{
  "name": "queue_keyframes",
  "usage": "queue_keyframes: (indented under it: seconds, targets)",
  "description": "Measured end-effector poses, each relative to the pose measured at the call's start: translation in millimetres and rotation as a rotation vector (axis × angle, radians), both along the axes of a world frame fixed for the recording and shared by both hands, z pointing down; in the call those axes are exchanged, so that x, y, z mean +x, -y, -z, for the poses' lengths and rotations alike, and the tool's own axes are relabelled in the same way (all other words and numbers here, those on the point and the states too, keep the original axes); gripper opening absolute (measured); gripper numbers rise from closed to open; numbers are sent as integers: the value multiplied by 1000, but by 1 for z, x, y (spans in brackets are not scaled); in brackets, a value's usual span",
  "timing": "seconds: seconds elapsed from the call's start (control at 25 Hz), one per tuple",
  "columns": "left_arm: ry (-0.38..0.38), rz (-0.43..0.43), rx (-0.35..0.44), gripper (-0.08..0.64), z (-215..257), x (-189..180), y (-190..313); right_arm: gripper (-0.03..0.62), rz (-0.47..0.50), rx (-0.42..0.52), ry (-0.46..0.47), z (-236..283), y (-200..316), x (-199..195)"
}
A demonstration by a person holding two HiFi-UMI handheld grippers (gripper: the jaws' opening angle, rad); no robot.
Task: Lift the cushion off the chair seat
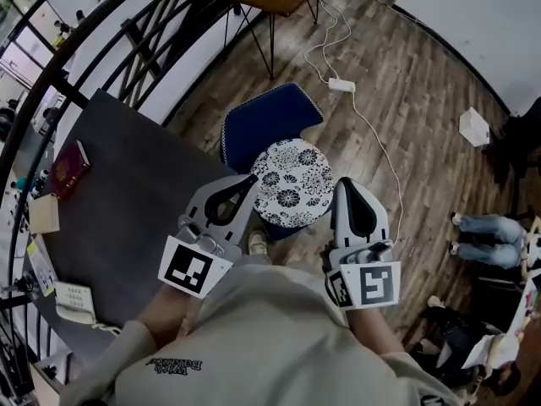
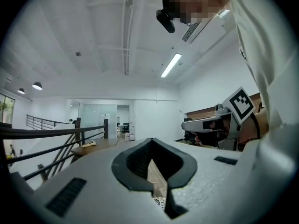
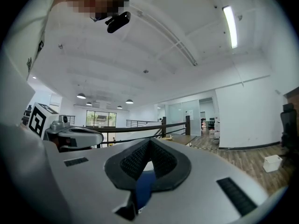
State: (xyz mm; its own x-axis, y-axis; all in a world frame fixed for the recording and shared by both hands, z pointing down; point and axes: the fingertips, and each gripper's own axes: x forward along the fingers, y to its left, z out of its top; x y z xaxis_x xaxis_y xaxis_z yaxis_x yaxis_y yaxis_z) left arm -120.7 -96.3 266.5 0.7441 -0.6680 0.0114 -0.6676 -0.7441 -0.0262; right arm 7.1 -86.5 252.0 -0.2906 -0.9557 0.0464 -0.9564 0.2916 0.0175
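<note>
Jaws closed on nothing, left gripper [image 1: 251,179] and right gripper [image 1: 345,185] flank the mid-frame cushion [image 1: 293,182]; press inward evenly, then raise it level off the chair [image 1: 269,118].

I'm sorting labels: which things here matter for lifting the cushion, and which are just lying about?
Job: patterned cushion, blue chair, left gripper, right gripper.
Lying about: power strip, white box, red book.
</note>
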Motion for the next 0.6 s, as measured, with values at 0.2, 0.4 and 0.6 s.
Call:
queue_keyframes:
  seconds: [0.2,0.4,0.6]
  targets:
    - [-2,14,7,5,3,-13,28,2,10,11,-32,2,22,-13]
    - [-10,36,26,5,10,-17,54,2,-13,6,-40,5,41,-6]
    - [15,57,18,5,4,-14,68,3,16,-8,-40,-2,53,4]
